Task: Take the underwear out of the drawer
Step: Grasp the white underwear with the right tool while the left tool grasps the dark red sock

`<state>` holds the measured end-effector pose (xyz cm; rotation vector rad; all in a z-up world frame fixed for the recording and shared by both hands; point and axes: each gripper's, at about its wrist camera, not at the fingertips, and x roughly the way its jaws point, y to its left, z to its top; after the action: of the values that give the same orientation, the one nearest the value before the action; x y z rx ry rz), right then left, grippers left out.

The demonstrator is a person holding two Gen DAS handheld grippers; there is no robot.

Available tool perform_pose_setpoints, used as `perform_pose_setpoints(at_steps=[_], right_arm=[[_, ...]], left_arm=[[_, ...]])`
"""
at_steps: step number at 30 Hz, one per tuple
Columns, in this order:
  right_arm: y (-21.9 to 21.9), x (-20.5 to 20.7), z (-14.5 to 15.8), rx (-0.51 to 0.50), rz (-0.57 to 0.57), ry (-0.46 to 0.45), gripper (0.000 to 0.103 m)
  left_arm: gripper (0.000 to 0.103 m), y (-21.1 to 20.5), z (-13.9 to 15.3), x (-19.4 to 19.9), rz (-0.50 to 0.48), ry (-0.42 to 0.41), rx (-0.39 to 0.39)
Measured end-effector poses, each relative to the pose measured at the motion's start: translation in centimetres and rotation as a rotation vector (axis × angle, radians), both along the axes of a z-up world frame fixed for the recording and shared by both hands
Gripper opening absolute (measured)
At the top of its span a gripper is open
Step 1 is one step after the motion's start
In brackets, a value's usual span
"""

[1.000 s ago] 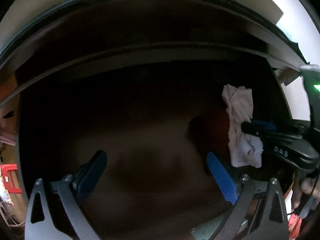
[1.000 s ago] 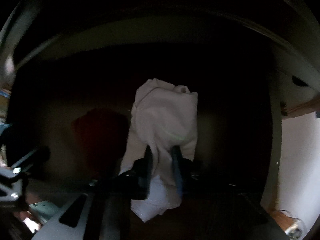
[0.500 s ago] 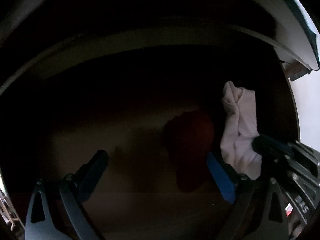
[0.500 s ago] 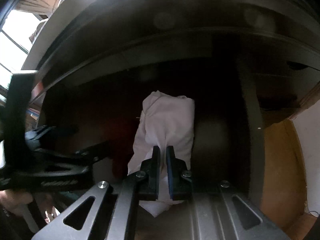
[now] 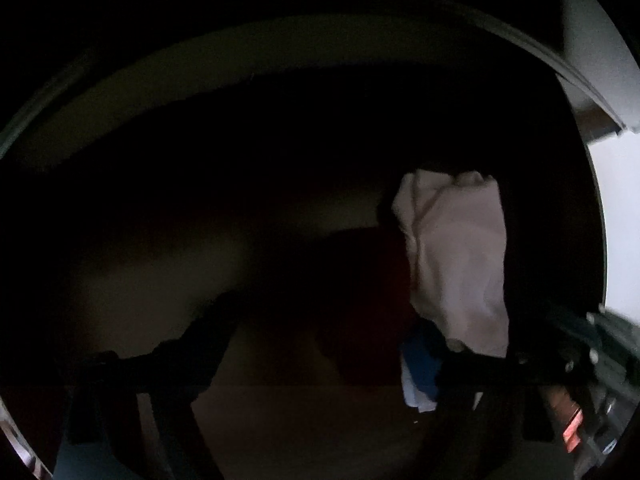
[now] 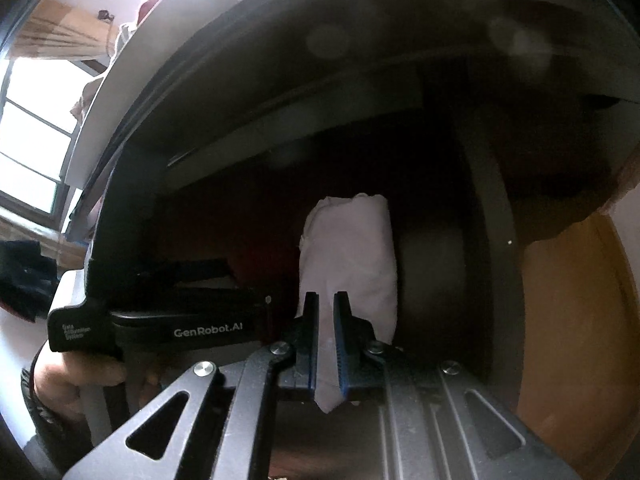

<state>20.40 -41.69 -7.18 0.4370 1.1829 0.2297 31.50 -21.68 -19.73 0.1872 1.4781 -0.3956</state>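
Pinching one white underwear (image 6: 352, 256) in my right claw (image 6: 326, 340), I see one dark drawer (image 6: 486, 264); my left claw (image 5: 320, 344), closing, grips nothing.

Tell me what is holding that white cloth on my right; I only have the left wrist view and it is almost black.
Observer: The right gripper is shut on the white cloth, with its blue pads pinching the near end.
Operator: Report how much cloth is past the gripper.
Observer: Most of it bulges out beyond the gripper. Only a short tail pokes out behind the pads.
Operator: Say where the light comes from.
Observer: A bright window is at the far left of the right wrist view.
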Motion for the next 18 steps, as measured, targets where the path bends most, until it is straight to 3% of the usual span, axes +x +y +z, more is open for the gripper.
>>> perform_pose_setpoints(at_steps=[2, 5, 8, 11, 12, 15, 16, 18], right_arm=[[0.2, 0.2, -0.4, -0.004, -0.007, 0.009, 0.010], [0.9, 1.2, -0.8, -0.016, -0.024, 0.034, 0.010], [0.4, 3.8, -1.7, -0.050, -0.024, 0.058, 0.011], [3.0, 5.8, -2.8, -0.086, -0.010, 0.111, 0.013], [3.3, 6.0, -2.7, -0.096, -0.005, 0.119, 0.019], [4.4, 7.0, -2.8, -0.107, 0.001, 0.131, 0.057], [4.7, 7.3, -2.8, -0.111, 0.004, 0.136, 0.064], [5.5, 8.0, -2.7, -0.152, 0.013, 0.150, 0.064]], left_arm=[[0.049, -0.2, 0.3, -0.2, -0.060, -0.035, 0.000], [0.033, 0.4, 0.4, -0.3, -0.099, -0.063, 0.008], [0.029, 1.1, 0.6, -0.8, -0.113, -0.104, 0.027], [0.029, 2.2, 1.6, -0.9, -0.094, -0.174, 0.046], [0.029, 2.4, 2.0, -1.0, -0.099, -0.200, 0.061], [0.029, 3.4, 2.7, -1.2, -0.100, -0.253, 0.081], [0.029, 3.8, 2.7, -1.2, -0.094, -0.257, 0.076], [0.029, 4.4, 2.8, -1.2, -0.081, -0.270, 0.072]])
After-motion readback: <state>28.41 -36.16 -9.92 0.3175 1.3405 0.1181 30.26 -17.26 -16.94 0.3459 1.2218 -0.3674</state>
